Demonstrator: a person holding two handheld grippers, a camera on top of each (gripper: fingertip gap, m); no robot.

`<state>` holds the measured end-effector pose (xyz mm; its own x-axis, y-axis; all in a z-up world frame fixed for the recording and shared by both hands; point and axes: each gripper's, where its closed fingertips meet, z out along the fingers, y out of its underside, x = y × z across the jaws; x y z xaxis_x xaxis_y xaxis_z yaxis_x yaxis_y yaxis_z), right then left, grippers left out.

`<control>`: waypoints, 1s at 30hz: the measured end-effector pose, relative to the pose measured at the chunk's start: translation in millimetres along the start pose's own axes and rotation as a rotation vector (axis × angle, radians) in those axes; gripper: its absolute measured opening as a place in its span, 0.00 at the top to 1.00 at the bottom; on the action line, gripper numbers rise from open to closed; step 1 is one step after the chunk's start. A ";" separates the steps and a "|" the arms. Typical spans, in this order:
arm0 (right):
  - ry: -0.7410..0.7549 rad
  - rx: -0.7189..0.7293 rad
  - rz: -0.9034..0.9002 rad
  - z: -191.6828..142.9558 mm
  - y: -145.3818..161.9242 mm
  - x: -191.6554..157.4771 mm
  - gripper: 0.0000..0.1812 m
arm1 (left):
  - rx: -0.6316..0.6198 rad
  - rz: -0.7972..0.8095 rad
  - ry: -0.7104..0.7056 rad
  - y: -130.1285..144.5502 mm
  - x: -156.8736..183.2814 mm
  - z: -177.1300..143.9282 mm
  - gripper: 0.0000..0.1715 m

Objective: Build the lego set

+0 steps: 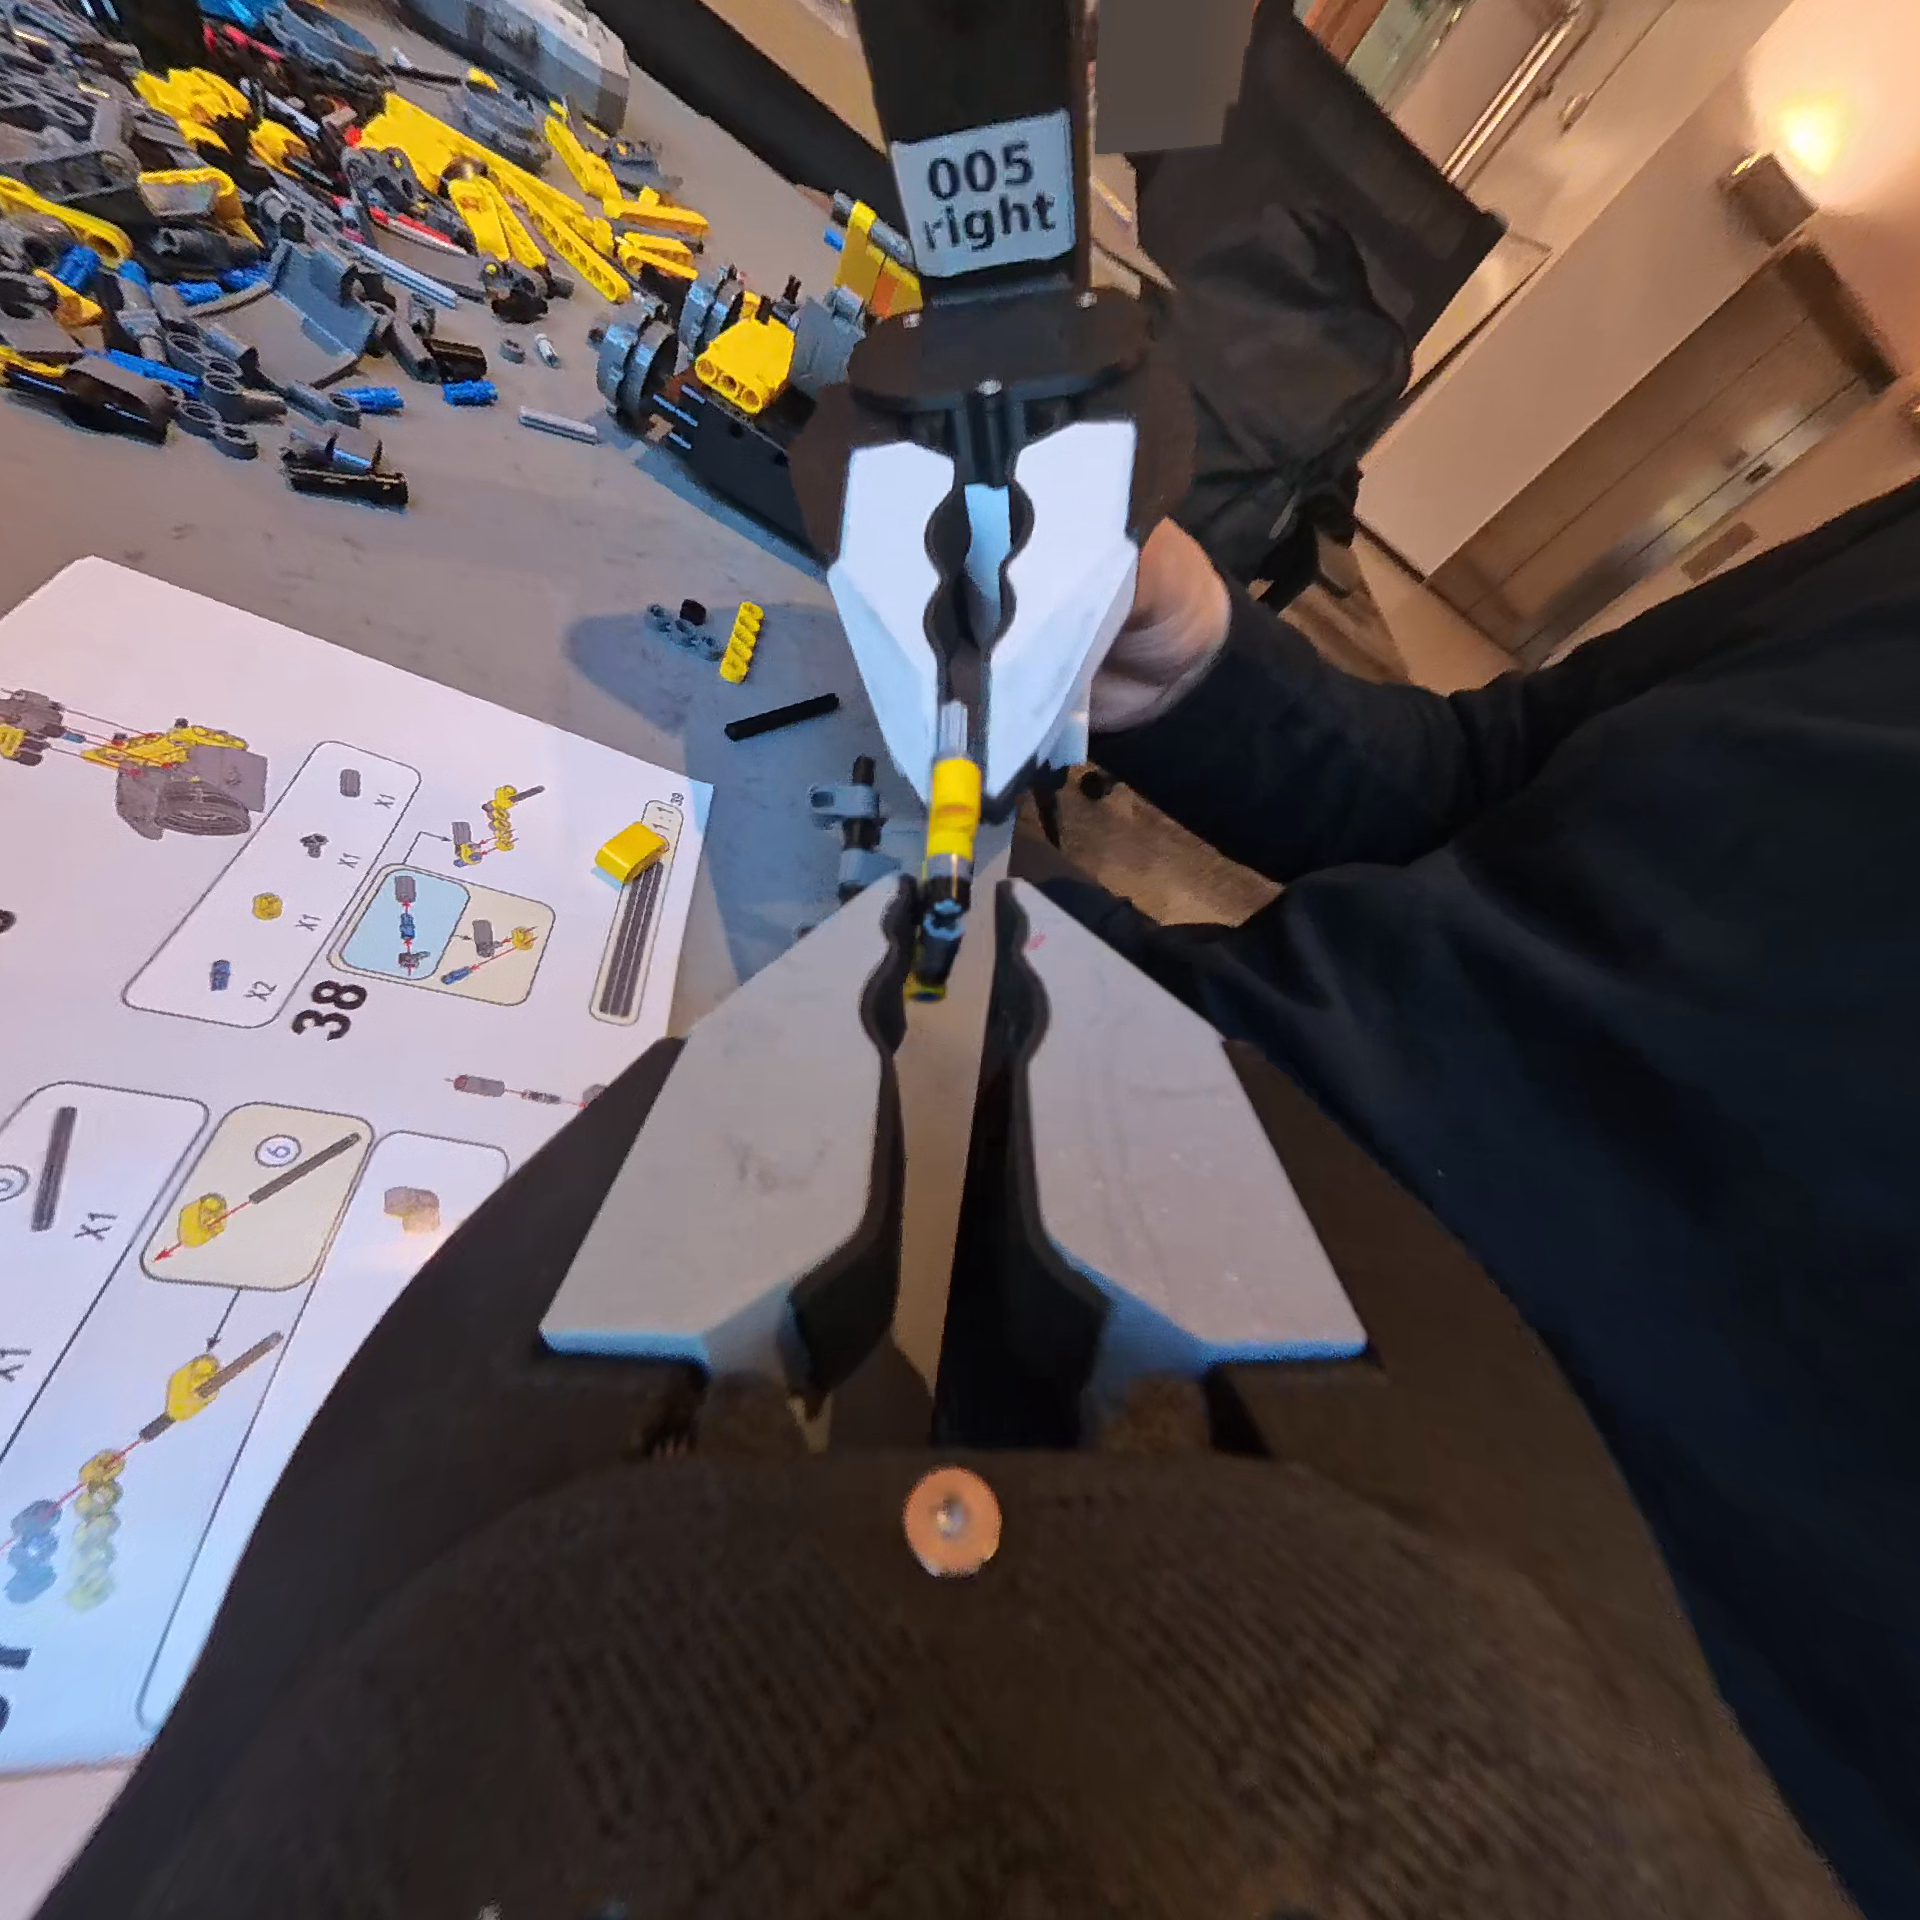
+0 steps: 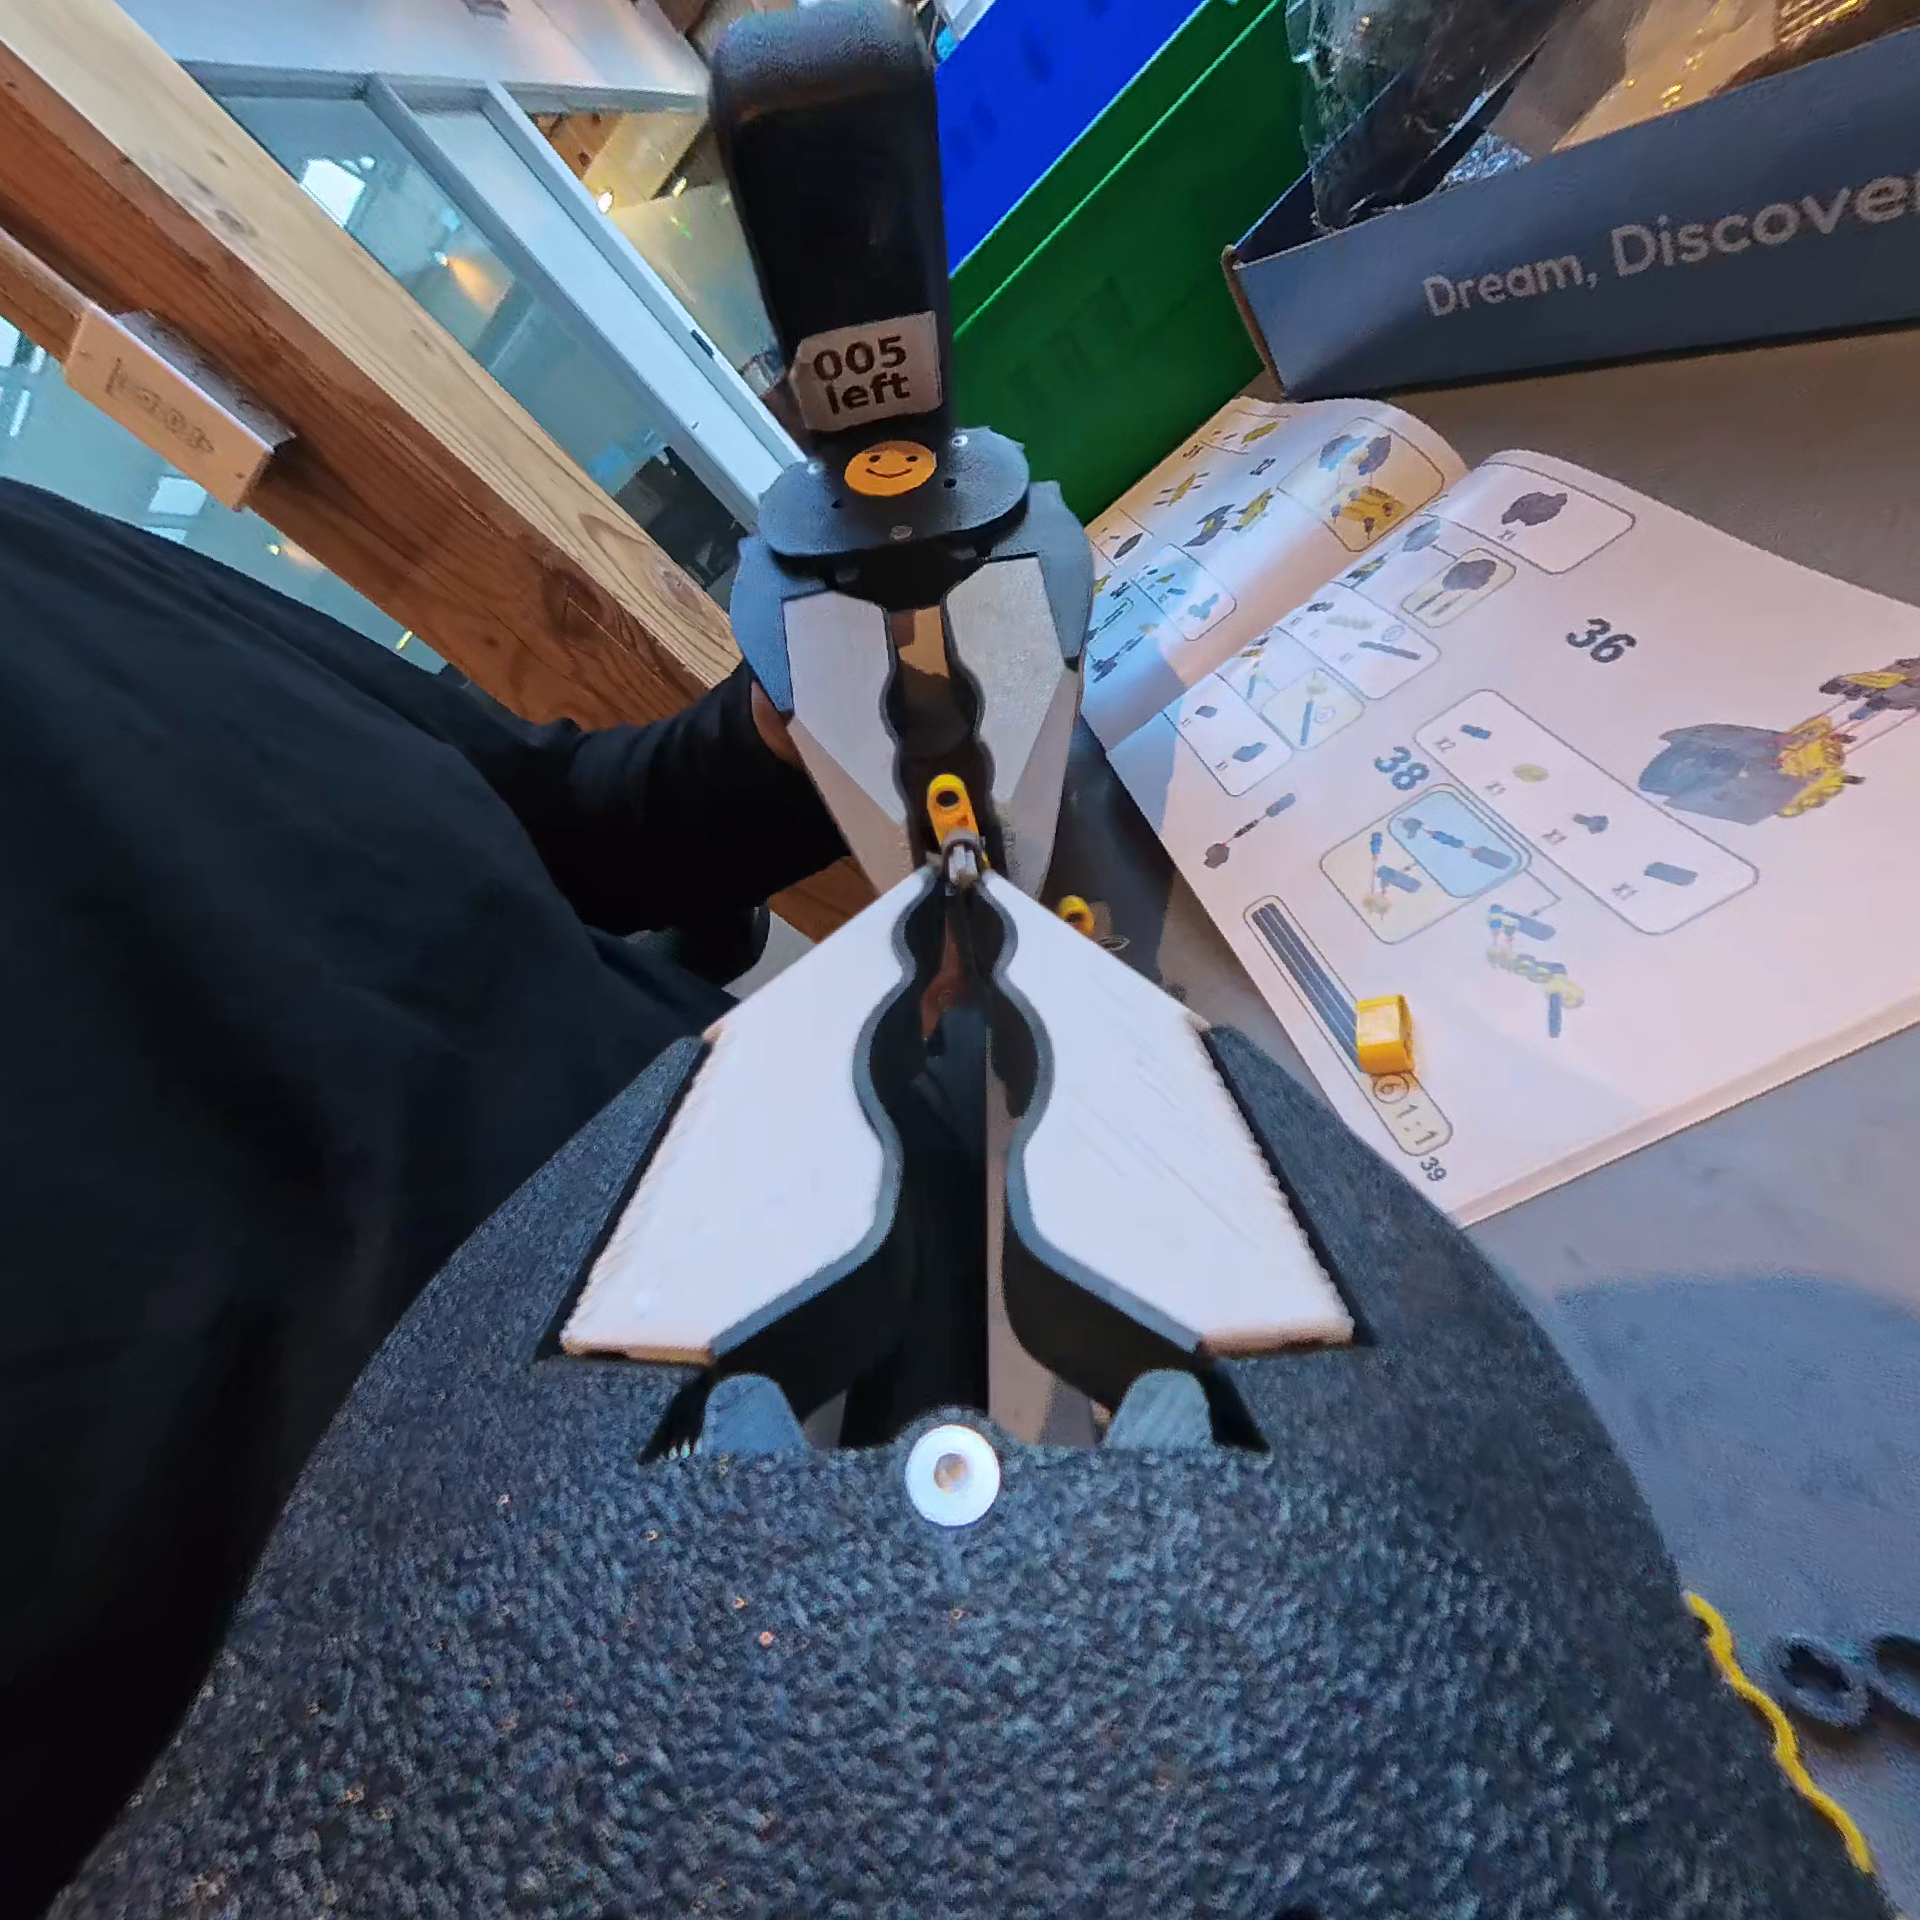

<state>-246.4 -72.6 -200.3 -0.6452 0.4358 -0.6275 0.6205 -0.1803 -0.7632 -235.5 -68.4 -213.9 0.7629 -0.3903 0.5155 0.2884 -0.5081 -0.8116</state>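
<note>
The left gripper (image 1: 940, 914) pinches a small yellow-and-black assembly (image 1: 951, 831) off the desk's (image 1: 499, 520) near edge — its long axis runs tip to tip into the clamped right gripper (image 1: 966, 727).

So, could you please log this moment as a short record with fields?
left gripper: shut on one end of a small yellow and black toy-brick assembly
right gripper: shut on the other end of it, tips facing the left's
instruction booklet: open on the table, beside the grippers
loose yellow piece: lying on the booklet page
brick pile: yellow, grey, blue and black parts, far side of the table
</note>
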 end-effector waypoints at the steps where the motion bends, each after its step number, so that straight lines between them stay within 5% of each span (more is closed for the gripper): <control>1: -0.003 -0.005 -0.001 1.0 0.6 -0.6 0.98 | 0.010 -0.013 0.013 -1.2 0.5 -0.4 0.93; 18: 0.014 0.038 -0.033 -2.0 -6.3 0.1 0.98 | 0.081 -0.039 0.006 -9.9 -0.9 -4.6 0.95; 25: 0.168 -0.006 -0.194 -6.6 -9.0 4.2 0.90 | -0.125 0.168 -0.195 1.2 -8.3 -6.2 0.96; 30: 0.200 -0.146 -0.312 6.5 9.1 3.8 0.95 | -0.242 0.237 -0.141 8.8 -2.4 -6.5 0.96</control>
<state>-246.1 -78.3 -210.7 -0.7218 0.6159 -0.3157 0.4749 0.1089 -0.8733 -238.6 -77.0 -220.5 0.8691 -0.4179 0.2645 -0.0381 -0.5898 -0.8066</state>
